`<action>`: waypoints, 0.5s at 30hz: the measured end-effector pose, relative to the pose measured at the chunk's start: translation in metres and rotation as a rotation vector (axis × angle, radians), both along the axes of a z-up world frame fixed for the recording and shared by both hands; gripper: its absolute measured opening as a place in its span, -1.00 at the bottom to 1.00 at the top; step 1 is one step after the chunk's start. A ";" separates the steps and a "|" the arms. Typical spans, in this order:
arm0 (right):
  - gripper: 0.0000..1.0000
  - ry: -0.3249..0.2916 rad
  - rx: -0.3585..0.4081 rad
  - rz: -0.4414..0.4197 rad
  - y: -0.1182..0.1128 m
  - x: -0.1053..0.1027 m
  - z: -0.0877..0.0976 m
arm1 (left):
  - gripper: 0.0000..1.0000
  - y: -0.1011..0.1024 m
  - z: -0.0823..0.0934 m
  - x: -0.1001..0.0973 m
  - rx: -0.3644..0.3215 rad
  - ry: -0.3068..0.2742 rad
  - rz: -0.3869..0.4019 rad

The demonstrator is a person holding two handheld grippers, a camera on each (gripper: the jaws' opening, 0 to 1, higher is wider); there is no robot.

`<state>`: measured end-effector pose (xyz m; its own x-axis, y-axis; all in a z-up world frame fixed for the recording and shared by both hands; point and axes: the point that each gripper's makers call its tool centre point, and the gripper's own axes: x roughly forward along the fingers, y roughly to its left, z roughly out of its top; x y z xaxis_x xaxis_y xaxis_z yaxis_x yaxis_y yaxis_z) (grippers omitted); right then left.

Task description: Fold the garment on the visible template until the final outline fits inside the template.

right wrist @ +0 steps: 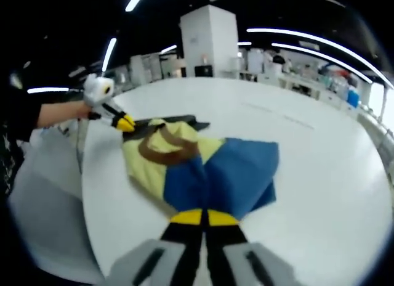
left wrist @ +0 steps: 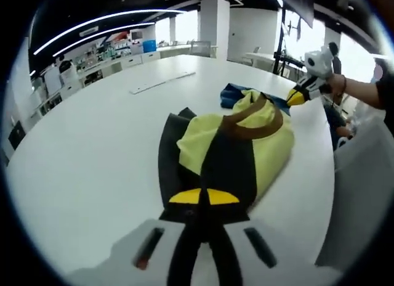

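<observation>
A wide white surface (left wrist: pixel 92 150) carries the garment (left wrist: pixel 237 135), which lies bunched near one long edge, the edge closest to the person. It is a soft piece in yellow, blue and black panels with a brown neck band (right wrist: pixel 163 151). A flat dark template (left wrist: pixel 169 156) shows from under the garment's side in the left gripper view, and as a dark strip (right wrist: pixel 178 120) beyond it in the right gripper view.

The garment looks light, limp and likely to slide on the smooth surface; it will sag and crease wherever it is lifted, so the best holds are probably the outer hems and corners, pinched through a single layer and drawn flat.

The left hand-held gripper (left wrist: pixel 204 196) sits at the black end of the garment, its yellow tips pressed together on the black cloth. The right hand-held gripper (right wrist: pixel 204 217) is at the opposite end, its tips clenched on the blue panel's edge. Each also shows in the other's view, at the far end of the garment: the right one (left wrist: pixel 296 98), the left one (right wrist: pixel 125 122).

The folding is judged unfinished, as the bundle overhangs the template.
</observation>
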<state>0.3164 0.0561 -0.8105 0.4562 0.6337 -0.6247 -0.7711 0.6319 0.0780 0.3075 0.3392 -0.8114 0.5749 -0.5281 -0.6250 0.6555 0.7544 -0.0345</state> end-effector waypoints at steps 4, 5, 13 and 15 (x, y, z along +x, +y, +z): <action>-1.00 -0.021 0.003 0.003 -0.002 -0.001 0.008 | -1.00 -0.006 0.013 -0.006 0.000 -0.030 0.000; -1.00 -0.025 0.005 0.004 -0.002 0.000 0.010 | -1.00 -0.006 0.014 -0.005 -0.002 -0.038 0.003; -1.00 -0.075 -0.002 0.027 -0.004 0.001 0.034 | -1.00 -0.009 0.054 0.000 -0.097 -0.104 0.073; -1.00 -0.102 -0.018 0.039 -0.004 0.003 0.041 | -1.00 -0.011 0.065 0.003 -0.122 -0.129 0.085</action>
